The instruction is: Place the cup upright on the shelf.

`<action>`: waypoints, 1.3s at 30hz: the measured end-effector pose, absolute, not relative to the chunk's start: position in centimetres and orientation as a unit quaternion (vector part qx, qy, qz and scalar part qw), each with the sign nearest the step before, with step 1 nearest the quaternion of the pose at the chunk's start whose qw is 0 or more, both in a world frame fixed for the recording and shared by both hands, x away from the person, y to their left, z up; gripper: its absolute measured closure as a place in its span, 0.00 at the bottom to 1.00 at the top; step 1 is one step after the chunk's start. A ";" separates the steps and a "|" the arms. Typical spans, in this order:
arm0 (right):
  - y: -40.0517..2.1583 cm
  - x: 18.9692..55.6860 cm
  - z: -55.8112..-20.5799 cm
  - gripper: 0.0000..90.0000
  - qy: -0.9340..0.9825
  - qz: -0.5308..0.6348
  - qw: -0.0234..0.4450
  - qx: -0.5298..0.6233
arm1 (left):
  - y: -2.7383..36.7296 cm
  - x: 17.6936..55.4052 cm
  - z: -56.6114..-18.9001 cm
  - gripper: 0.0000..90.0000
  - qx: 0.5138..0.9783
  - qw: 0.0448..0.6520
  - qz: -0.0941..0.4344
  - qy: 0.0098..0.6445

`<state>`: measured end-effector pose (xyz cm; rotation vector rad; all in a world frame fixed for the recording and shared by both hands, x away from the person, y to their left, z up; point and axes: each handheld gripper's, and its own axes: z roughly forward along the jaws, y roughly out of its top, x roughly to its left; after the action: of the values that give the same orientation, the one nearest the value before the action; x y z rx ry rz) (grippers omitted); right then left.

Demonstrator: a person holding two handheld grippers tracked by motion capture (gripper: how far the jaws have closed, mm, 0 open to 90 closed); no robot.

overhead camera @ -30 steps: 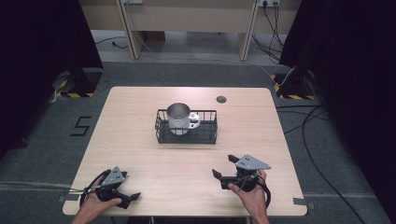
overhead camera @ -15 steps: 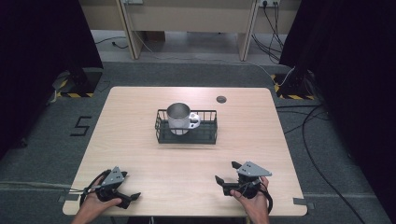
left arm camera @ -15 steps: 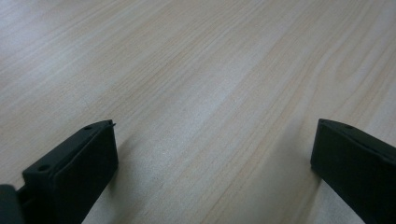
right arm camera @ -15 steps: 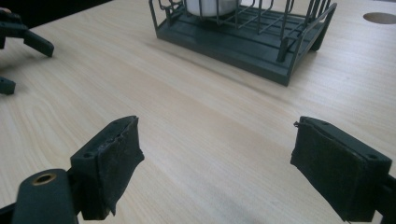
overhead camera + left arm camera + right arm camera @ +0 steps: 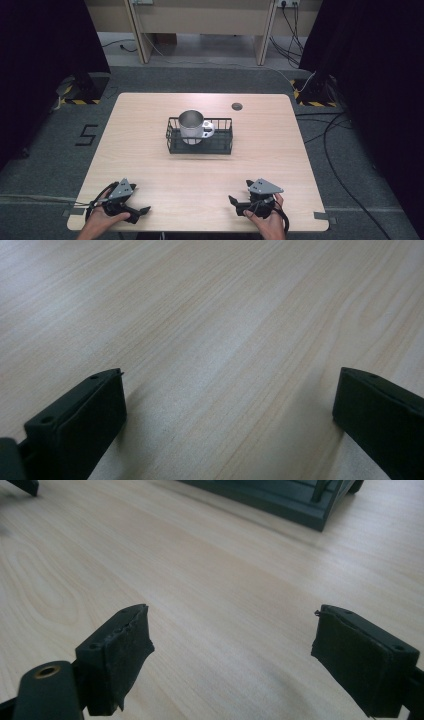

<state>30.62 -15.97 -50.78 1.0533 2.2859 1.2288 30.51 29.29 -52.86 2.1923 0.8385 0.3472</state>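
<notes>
A steel mug (image 5: 191,125) stands upright in the left part of a black wire basket (image 5: 225,142) at the middle of the wooden table (image 5: 280,150). My left gripper (image 5: 142,212) rests at the near left edge, held by a hand. In its own view the left gripper (image 5: 230,375) is open over bare wood. My right gripper (image 5: 232,202) sits low at the near right, and the right gripper (image 5: 232,610) stands open with nothing between its pads. The basket's base (image 5: 280,497) lies far ahead of it.
A small dark round grommet (image 5: 237,106) sits in the tabletop behind the basket. A jaw tip of the left gripper (image 5: 22,486) shows at the top left of the right gripper view. Cables (image 5: 345,150) run over the floor to the right.
The right hand has sunk with its gripper toward the tabletop and come slightly nearer the front edge. The left gripper, mug and basket have kept still.
</notes>
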 end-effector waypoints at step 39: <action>-14.7 29.6 -52.8 0.01 0.828 0.364 0.174 0.390 | 29.3 30.5 -52.9 0.00 0.857 0.375 0.136 0.328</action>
<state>29.61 -14.66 -52.83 1.1061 2.3477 1.0314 30.47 29.30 -52.86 2.1927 0.8383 0.3476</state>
